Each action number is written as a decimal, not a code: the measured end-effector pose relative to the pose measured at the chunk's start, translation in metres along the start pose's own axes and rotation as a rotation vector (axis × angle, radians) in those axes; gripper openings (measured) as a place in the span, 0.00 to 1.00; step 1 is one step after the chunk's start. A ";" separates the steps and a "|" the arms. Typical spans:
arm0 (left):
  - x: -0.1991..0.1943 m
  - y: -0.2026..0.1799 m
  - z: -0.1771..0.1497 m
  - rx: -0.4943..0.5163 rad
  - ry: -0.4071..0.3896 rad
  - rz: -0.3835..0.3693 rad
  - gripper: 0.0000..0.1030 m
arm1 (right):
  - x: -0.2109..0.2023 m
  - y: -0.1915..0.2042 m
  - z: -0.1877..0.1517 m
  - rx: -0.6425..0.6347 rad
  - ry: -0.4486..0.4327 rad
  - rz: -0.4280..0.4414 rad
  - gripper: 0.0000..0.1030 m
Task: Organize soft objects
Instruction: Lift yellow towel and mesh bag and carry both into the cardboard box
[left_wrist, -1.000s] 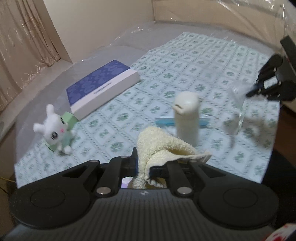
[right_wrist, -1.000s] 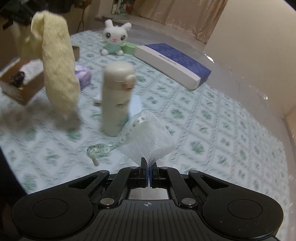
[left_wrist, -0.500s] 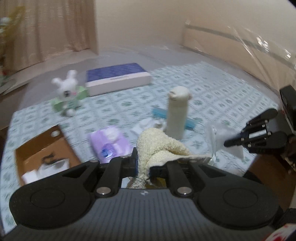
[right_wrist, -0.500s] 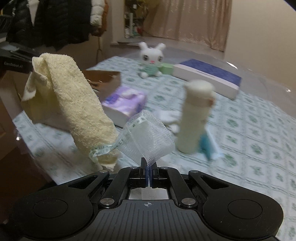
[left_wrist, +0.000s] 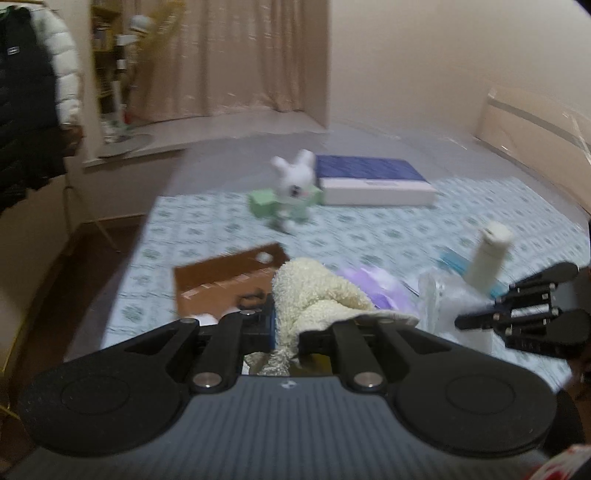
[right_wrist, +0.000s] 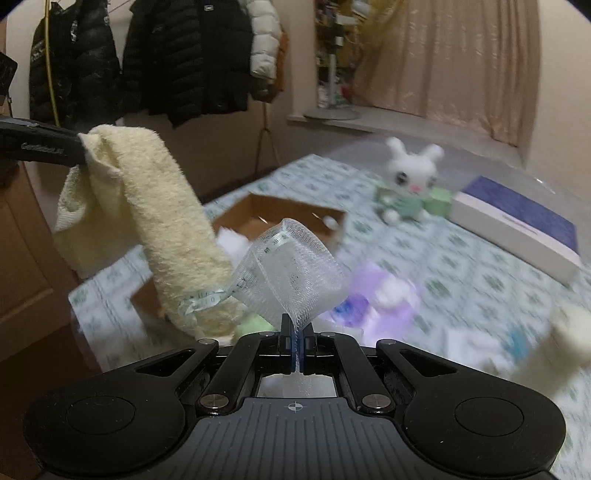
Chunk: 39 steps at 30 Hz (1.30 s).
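My left gripper (left_wrist: 286, 326) is shut on a cream terry towel (left_wrist: 317, 295), which bunches over its fingers. In the right wrist view the towel (right_wrist: 155, 206) hangs down from the left gripper (right_wrist: 79, 151) above the near corner of an open cardboard box (right_wrist: 295, 206). Between the shut jaws of my right gripper (right_wrist: 297, 332) sits the edge of a white mesh pouch (right_wrist: 291, 269), which stands up in a loop. The left wrist view shows the right gripper (left_wrist: 460, 325) at far right with the pouch (left_wrist: 443, 295). A white bunny plush (right_wrist: 406, 173) sits further back.
A purple tissue pack (right_wrist: 380, 295) lies beside the box. A cream bottle (left_wrist: 487, 254) stands to the right, and a blue-and-white box (left_wrist: 373, 177) lies at the back near a green block (left_wrist: 264, 201). Dark jackets (right_wrist: 177, 55) hang beyond the table's left edge.
Both grippers have swung left across the table, each with its load. The cardboard box and tissue pack came into view below them; the bottle slid to the right edge.
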<state>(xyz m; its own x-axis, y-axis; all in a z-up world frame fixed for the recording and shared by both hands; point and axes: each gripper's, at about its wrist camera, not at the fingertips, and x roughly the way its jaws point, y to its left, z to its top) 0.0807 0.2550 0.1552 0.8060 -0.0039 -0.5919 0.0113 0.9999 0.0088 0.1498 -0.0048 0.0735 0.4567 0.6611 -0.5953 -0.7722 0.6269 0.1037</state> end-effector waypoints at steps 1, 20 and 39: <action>0.005 0.009 0.006 -0.009 -0.006 0.019 0.08 | 0.011 0.003 0.010 -0.008 -0.002 0.005 0.01; 0.202 0.080 0.017 -0.198 0.090 0.126 0.09 | 0.189 -0.042 0.083 0.009 0.063 -0.098 0.01; 0.196 0.111 -0.031 -0.177 0.136 0.162 0.37 | 0.253 -0.018 0.078 0.010 0.128 0.029 0.02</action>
<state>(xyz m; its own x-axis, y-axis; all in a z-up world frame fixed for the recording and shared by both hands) 0.2213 0.3660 0.0154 0.7017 0.1463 -0.6973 -0.2247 0.9742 -0.0218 0.3143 0.1832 -0.0165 0.3739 0.6210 -0.6889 -0.7791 0.6132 0.1300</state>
